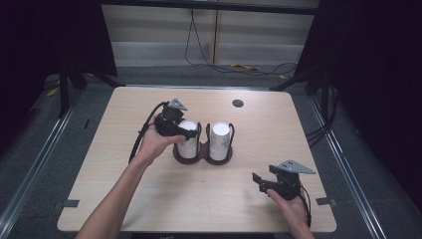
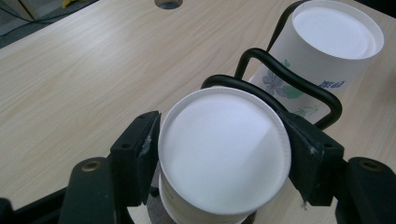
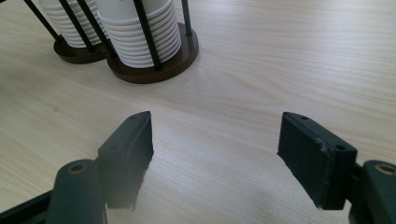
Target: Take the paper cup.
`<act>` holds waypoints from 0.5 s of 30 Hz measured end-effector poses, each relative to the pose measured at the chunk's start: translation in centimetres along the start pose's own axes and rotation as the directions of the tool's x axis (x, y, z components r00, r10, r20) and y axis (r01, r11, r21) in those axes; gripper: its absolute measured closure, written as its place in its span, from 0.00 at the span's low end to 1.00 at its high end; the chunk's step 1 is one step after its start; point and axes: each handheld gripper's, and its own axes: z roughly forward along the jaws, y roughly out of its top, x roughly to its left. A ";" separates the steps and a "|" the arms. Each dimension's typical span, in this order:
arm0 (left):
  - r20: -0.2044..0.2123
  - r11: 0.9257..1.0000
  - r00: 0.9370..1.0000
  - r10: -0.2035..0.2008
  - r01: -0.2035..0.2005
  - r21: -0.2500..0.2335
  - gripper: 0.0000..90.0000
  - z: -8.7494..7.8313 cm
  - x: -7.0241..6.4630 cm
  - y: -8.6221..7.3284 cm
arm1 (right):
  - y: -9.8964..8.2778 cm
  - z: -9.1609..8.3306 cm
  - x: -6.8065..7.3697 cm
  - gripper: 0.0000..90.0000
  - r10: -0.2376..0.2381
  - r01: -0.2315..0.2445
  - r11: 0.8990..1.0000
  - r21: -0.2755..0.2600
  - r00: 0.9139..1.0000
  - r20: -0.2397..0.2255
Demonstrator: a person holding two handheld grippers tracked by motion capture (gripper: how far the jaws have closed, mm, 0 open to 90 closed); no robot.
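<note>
Gripping top cup (image 2: pixel 224 149) is done by left claw (image 1: pixel 185 133); not yet lifted from holder (image 1: pixel 201 154). Right claw (image 1: pixel 271 185) is held open, idle.

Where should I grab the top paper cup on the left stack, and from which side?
Grip the top cup across its upturned base rim, coming from above. The holder's black wire loops fence the stack's sides lower down, so only the top is free. The left gripper already straddles that rim, one jaw on either side.

Matt white paper cups (image 2: pixel 224 149), glossy black wire rack (image 2: pixel 299 86), pale wood-grain table (image 1: pixel 149 194).
</note>
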 end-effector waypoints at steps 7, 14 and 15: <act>-0.014 1.000 0.999 -0.030 0.030 -0.008 0.39 -0.6 0.2 0.1 | 0.0 0.1 0.0 0.30 -0.002 0.002 1.000 0.002 1.000 0.002; -0.014 0.999 0.999 -0.051 0.050 -0.019 0.39 -1.0 0.2 0.3 | 0.0 0.1 0.0 0.30 -0.003 0.003 1.000 0.004 1.000 0.004; -0.013 0.998 0.998 -0.054 0.054 -0.027 0.39 -1.0 0.2 0.4 | 0.0 0.1 0.0 0.30 -0.002 0.002 1.000 0.005 1.000 0.003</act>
